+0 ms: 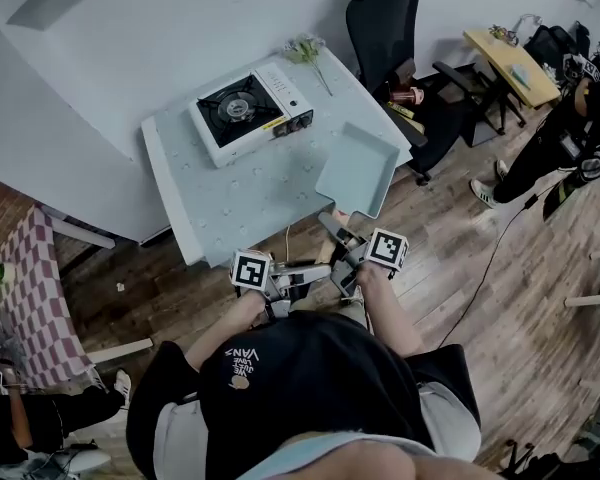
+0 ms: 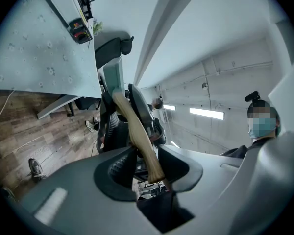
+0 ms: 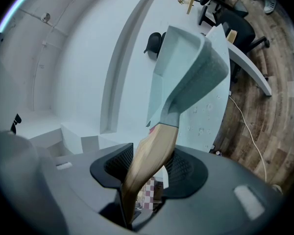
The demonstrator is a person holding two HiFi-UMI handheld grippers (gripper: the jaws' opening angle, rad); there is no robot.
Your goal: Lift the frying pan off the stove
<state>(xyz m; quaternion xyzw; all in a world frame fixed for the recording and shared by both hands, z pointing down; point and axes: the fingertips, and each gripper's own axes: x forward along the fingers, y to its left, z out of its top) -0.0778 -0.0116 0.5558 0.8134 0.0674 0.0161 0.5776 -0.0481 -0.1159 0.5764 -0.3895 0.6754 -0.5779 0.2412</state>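
The pale green square frying pan [image 1: 360, 168] hangs over the table's near right corner, away from the gas stove [image 1: 250, 108], whose black burner is bare. My right gripper [image 1: 342, 236] is shut on the pan's wooden handle [image 3: 154, 146], and the pan [image 3: 186, 77] juts up and away from the jaws. My left gripper [image 1: 315, 273] points right, close beside the right one. In the left gripper view its jaws pinch the end of a wooden handle [image 2: 134, 126], with a pale green edge of the pan [image 2: 113, 77] beyond. A dark curved part crosses that handle.
The pale table [image 1: 230, 208] carries the stove at its back and a small bunch of flowers [image 1: 305, 48]. A black office chair [image 1: 385, 18] stands behind it. A wooden desk [image 1: 510, 63] and a seated person [image 1: 580, 118] are at the right. A checked-cloth table [image 1: 30, 288] is at the left.
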